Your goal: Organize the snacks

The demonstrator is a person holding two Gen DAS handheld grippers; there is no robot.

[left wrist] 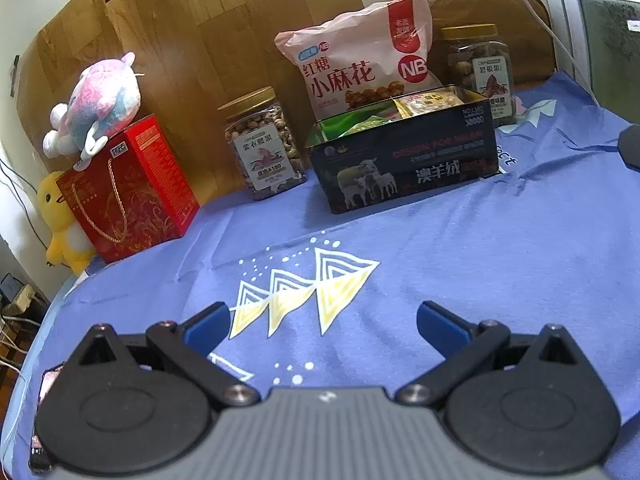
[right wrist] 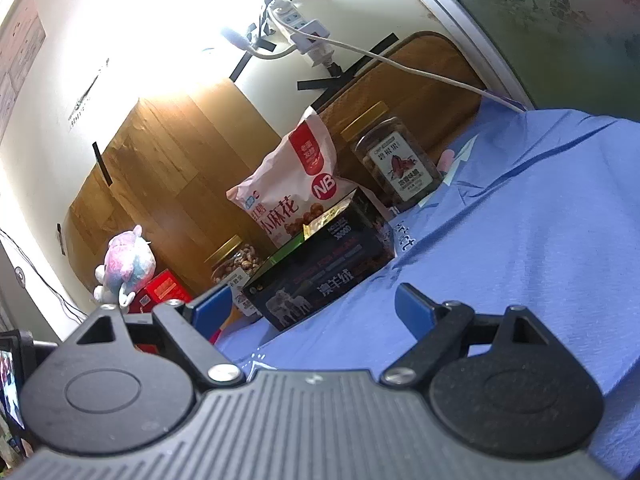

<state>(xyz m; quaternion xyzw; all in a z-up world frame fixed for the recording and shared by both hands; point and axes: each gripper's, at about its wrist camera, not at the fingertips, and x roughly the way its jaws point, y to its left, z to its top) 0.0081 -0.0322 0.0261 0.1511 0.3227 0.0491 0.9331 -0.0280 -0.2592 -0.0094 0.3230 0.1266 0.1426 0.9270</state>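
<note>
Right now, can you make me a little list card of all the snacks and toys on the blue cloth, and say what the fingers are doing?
surface: blue cloth
box: dark tin, open, snack packets inside
behind tin: pink snack bag, upright
jars: nut jar left of tin; second jar to its right
far left: red gift box, pink plush on top, yellow plush beside
left gripper: fingers apart, empty
right gripper: fingers apart, empty

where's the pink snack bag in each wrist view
Left wrist: the pink snack bag stands top centre, behind the dark tin.
Right wrist: the bag is at centre, tilted, again behind the tin.
Shared landmark: the gold-lidded jar to the bag's right.
</note>
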